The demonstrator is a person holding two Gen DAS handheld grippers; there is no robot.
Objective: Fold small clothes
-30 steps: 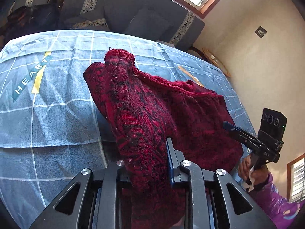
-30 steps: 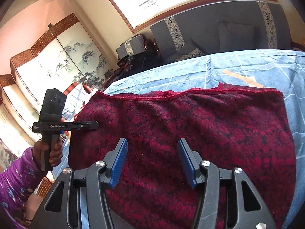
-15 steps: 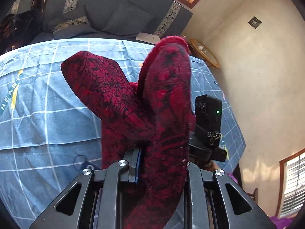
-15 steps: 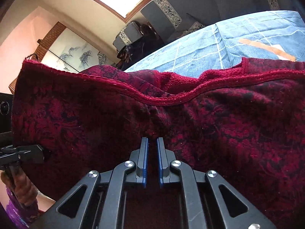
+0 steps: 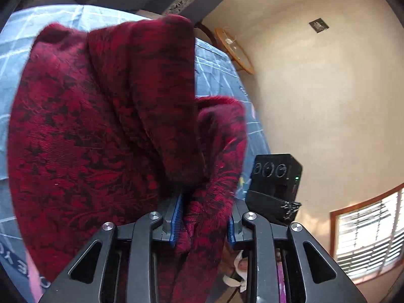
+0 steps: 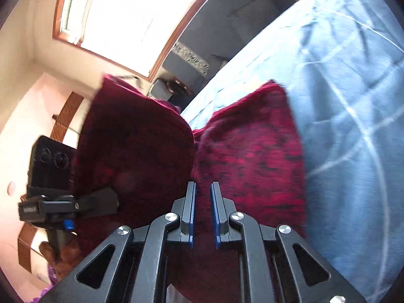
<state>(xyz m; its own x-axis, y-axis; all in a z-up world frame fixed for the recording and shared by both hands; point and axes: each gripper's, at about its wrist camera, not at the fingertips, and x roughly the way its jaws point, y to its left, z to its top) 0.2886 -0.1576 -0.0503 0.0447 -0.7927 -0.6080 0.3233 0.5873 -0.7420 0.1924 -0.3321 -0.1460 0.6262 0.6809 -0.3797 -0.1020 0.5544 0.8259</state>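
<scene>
Left wrist view: left tongs [image 5: 203,217] clamped on a thick bunch of the dark red patterned garment [image 5: 101,131]; the jaws have just been opening a little, cloth still packed between the blue pads [image 5: 176,217]. The garment rises from the jaws in heavy folds and fills the left and middle of the view, lifted above the blue checked cloth [image 5: 222,80] that covers the surface below. The black body of the right tongs [image 5: 275,184] sits just beside the cloth on its right, with part of a hand [image 5: 234,265] under it. Cream wall behind. Right wrist view, blurred and rolled: right tongs [image 6: 202,202] nearly together, a narrow gap between the pads; jaws have just been opening slightly, and the garment [image 6: 252,156] lies at and under the tips, though whether the pads press on it I cannot tell. One fold hangs at left near the left tongs [image 6: 73,204]; another lies on the blue checked cloth [image 6: 341,101]. Bright window [image 6: 121,12] behind.
</scene>
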